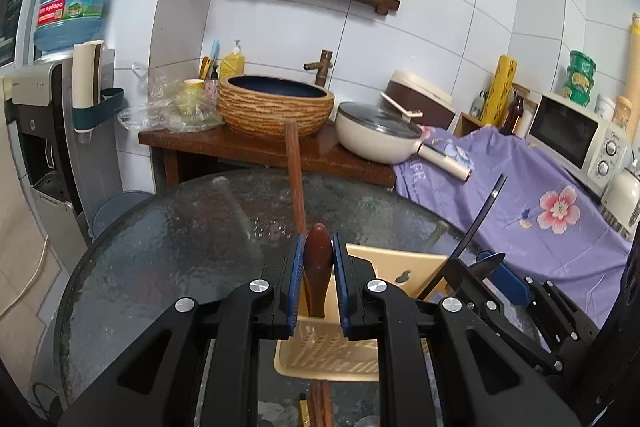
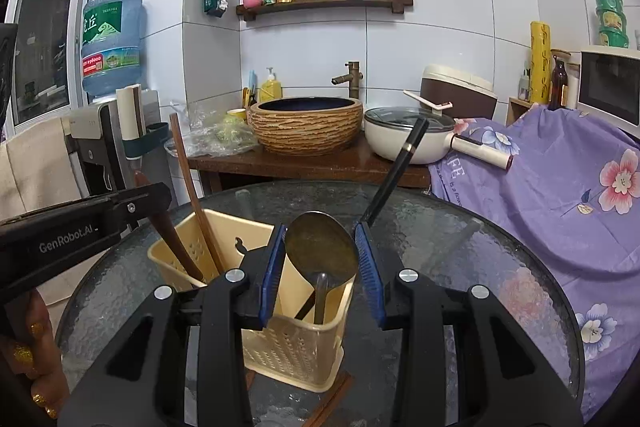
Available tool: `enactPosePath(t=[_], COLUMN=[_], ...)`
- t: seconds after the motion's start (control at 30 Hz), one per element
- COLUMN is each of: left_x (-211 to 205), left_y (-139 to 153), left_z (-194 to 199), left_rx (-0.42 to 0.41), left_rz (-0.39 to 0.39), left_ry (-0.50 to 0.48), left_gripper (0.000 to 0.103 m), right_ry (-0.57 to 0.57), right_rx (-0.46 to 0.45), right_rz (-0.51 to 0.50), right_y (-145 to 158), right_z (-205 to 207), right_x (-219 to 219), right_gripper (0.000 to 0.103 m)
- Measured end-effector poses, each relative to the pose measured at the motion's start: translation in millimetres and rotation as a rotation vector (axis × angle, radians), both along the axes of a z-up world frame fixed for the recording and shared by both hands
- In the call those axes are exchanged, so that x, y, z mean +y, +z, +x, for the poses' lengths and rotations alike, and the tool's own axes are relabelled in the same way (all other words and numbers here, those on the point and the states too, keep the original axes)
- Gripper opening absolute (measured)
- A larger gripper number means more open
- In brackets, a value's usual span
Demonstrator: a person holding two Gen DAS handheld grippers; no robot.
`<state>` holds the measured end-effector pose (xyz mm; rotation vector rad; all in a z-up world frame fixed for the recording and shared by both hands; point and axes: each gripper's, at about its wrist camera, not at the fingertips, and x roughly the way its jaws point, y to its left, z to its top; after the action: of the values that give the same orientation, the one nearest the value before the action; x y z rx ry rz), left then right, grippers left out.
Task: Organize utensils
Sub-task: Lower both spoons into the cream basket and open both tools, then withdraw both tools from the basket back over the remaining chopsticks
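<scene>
Left gripper [image 1: 317, 263] jaws pinching wooden spoon [image 1: 318, 259], right gripper [image 2: 321, 263] jaws spread around metal spoon [image 2: 322, 251], both standing in holder [image 2: 280, 343] on glass worktop [image 2: 460, 267]; risk: tipping light holder if either spoon is dragged sideways.

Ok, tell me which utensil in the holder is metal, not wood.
The metal spoon, bowl up between the right gripper fingers. The wooden spoon and wooden chopstick in the beige holder are brown.
</scene>
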<state>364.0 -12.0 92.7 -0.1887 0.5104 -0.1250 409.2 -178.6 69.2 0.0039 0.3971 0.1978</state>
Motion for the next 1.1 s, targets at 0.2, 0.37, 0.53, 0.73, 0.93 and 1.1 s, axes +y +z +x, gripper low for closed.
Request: enactPosePath(t=[0.2, 0.37, 0.53, 0.73, 0.93, 1.1], left_x=[1, 1, 4, 14, 16, 12], left_y=[-11, -15, -9, -10, -27, -56], left_z=[3, 1, -5, -33, -61, -82], left_rx=[0.031, 0.034, 0.014, -0.005, 0.018, 0.076], left_rz=[0.010, 0.009, -0.003, -0.030, 0.001, 0.053], left_ry=[-0.003, -0.013, -0.020, -0.024, -0.012, -0.026], left_gripper=[0.014, 0.014, 0.020, 0.046, 0.061, 0.061], right_ry=[0.023, 0.026, 0.022, 0.018, 0.022, 0.008], right_rx=[0.002, -0.020, -0.040, -0.060, 0.026, 0.226], right_rz=[-0.024, -0.037, -0.014, 0.047, 0.019, 0.028], right_y=[-9, -11, -11, -9, -32, -69], right_z=[-4, -8, -16, -42, -67, -63], right_x=[5, 5, -4, -26, -36, -47], right_gripper=[0.037, 0.040, 0.056, 0.066, 0.066, 0.066])
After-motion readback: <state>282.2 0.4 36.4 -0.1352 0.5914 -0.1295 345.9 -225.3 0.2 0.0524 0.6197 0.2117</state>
